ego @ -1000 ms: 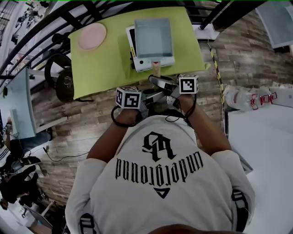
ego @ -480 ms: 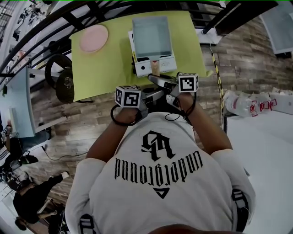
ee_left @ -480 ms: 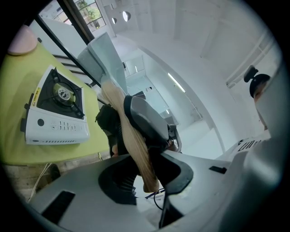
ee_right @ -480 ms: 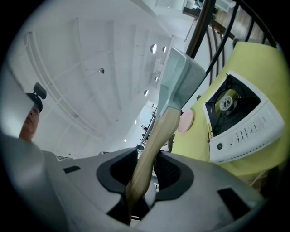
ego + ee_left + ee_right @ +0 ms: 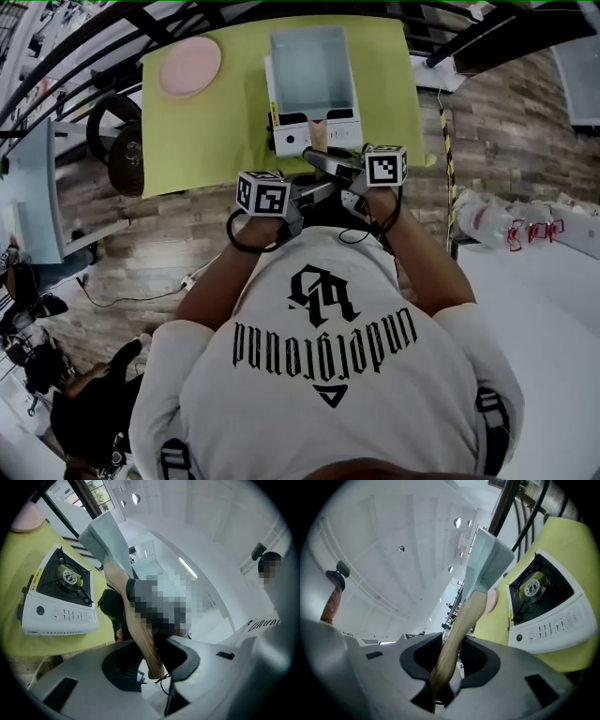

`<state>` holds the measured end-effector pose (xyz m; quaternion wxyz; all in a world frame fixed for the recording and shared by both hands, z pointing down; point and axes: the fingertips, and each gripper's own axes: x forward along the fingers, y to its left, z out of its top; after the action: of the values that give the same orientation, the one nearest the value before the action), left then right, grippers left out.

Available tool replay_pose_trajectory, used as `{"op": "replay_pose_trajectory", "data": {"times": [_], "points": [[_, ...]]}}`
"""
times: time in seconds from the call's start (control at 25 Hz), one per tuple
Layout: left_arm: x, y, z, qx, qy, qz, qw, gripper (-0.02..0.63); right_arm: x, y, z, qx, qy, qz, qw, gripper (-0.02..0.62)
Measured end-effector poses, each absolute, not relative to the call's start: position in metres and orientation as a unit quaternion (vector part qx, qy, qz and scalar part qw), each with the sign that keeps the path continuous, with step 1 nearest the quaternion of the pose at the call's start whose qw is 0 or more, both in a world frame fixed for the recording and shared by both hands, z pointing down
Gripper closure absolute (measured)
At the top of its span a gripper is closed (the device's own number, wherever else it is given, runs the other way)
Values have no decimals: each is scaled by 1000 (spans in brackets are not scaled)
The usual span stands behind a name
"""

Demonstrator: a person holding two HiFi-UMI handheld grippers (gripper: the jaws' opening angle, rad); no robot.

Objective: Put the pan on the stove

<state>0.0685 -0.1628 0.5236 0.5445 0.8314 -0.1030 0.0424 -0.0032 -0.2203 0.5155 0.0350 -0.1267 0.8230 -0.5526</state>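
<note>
Pan [image 5: 312, 70] above stove [image 5: 292, 141], wooden handle [image 5: 461, 620] clamped by left hand-held gripper [image 5: 152, 660] and right hand-held gripper [image 5: 450, 660], shirt [image 5: 323, 375] reads "underground"

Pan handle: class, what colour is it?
Pale wood-brown; the pan handle shows best in the right gripper view.

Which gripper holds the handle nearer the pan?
The right gripper; the left gripper clamps the free end of the wooden handle, farther from the pale square pan.
</note>
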Motion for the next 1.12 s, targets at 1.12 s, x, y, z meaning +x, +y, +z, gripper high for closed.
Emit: {"op": "replay_pose_trajectory", "data": {"times": [1.12], "points": [[80,-207,631,785,-124,53,605,500,9,-262,631,-112,782,-613,17,473]]}}
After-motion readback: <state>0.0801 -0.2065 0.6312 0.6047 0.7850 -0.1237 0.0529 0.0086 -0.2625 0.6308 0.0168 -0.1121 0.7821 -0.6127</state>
